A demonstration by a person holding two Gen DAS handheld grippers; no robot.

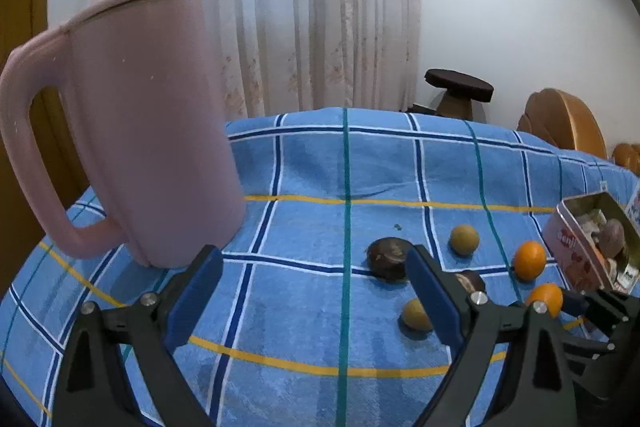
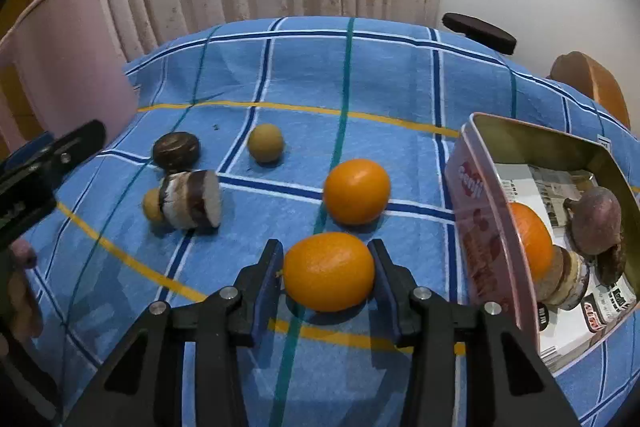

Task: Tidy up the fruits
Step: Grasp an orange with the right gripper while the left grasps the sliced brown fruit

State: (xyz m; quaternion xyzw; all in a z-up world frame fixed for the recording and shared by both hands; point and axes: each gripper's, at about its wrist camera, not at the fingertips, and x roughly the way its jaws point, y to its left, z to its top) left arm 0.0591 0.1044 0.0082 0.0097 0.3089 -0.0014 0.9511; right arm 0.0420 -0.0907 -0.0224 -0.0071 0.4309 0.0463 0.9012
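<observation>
Between the right tongs [image 2: 329, 273] sits an orange [image 2: 329, 271], gripped; left tongs [image 1: 316, 287] wide, empty.

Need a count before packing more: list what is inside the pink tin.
Inside the pink tin: an orange, a brown mushroom-shaped piece, a brown-and-cream layered piece, all on printed paper. The near wall hides the tin's near corner.

Each handheld gripper is built of matte black plastic arms that fork into triangular cut-outs, joined by round silver screw heads at the pivots. The left gripper [image 1: 314, 283] carries two long, flat blue pads on the inner faces of its fingers [image 1: 430, 293], and the right gripper [image 2: 328, 275] has the same dark blue padded strips on shorter black fingers [image 2: 386, 283]. At the left edge of the right wrist view, part of a person's bare hand [image 2: 18, 291] shows.
</observation>
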